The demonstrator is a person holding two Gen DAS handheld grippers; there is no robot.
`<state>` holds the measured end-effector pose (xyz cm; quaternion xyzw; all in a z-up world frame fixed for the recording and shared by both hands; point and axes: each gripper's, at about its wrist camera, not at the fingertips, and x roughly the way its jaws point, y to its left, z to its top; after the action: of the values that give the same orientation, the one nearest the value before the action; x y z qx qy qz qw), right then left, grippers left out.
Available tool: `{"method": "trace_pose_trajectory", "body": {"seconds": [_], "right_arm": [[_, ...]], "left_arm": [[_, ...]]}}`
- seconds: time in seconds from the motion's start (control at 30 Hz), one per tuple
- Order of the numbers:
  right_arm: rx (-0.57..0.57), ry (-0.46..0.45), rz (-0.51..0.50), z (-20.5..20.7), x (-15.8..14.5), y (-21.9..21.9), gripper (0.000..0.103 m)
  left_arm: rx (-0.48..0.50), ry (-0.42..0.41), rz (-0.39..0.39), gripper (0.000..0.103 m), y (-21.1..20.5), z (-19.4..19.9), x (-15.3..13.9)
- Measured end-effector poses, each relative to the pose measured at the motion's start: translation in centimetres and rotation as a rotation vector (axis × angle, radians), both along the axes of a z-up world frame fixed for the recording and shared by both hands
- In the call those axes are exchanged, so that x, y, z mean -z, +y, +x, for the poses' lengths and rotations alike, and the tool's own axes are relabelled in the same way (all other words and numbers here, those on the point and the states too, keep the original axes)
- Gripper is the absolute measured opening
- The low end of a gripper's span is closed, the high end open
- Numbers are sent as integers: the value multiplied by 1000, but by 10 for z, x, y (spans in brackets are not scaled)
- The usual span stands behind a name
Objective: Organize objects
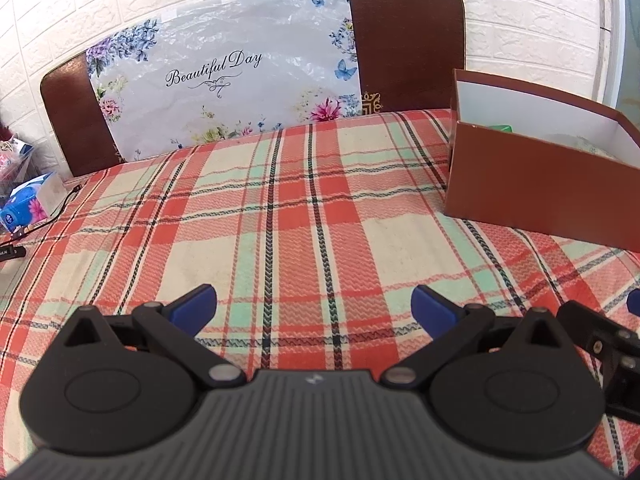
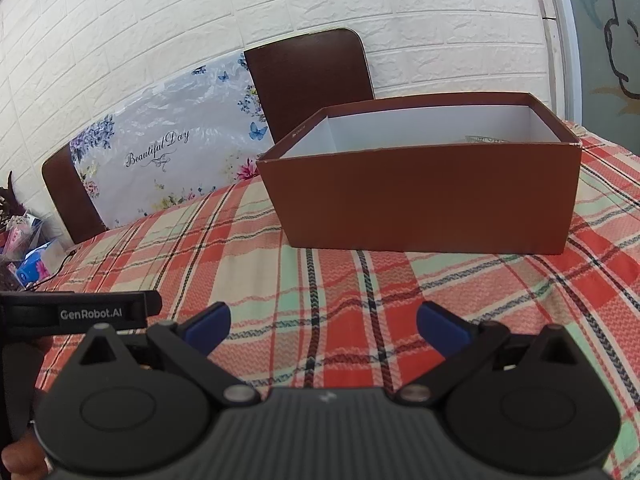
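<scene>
Looking from the left wrist, the left gripper (image 1: 314, 306) hangs spread and empty over the plaid cloth (image 1: 280, 216), the brown box (image 1: 536, 184) well ahead to its right. From the right wrist, the right gripper (image 2: 323, 326) is likewise spread and empty, the brown box (image 2: 424, 204) standing open-topped on the cloth straight ahead, apart from its fingers.

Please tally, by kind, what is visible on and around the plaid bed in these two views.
Grippers: 2, left gripper and right gripper, both open and empty
Brown box: 1
Headboard: 1
Floral sheet: 1
Blue tissue pack: 1
Total: 6
</scene>
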<state>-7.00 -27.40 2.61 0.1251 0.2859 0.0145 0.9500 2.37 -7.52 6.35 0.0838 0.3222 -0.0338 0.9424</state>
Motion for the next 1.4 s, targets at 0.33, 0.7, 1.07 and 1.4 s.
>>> {"method": "trace_pose_trajectory", "body": {"seconds": [0.33, 0.7, 1.07, 1.4], "right_arm": [[1, -5, -11, -3, -2, 2, 103], [8, -11, -14, -6, -5, 3, 103], [6, -3, -14, -7, -2, 3, 103], [14, -4, -4, -9, -1, -1, 103]], "left_arm": [[-10, -13, 3, 103, -1, -3, -4], [-8, 6, 3, 103, -1, -6, -3], [15, 47, -11, 103, -2, -8, 1], [19, 48, -14, 103, -3, -11, 1]]}}
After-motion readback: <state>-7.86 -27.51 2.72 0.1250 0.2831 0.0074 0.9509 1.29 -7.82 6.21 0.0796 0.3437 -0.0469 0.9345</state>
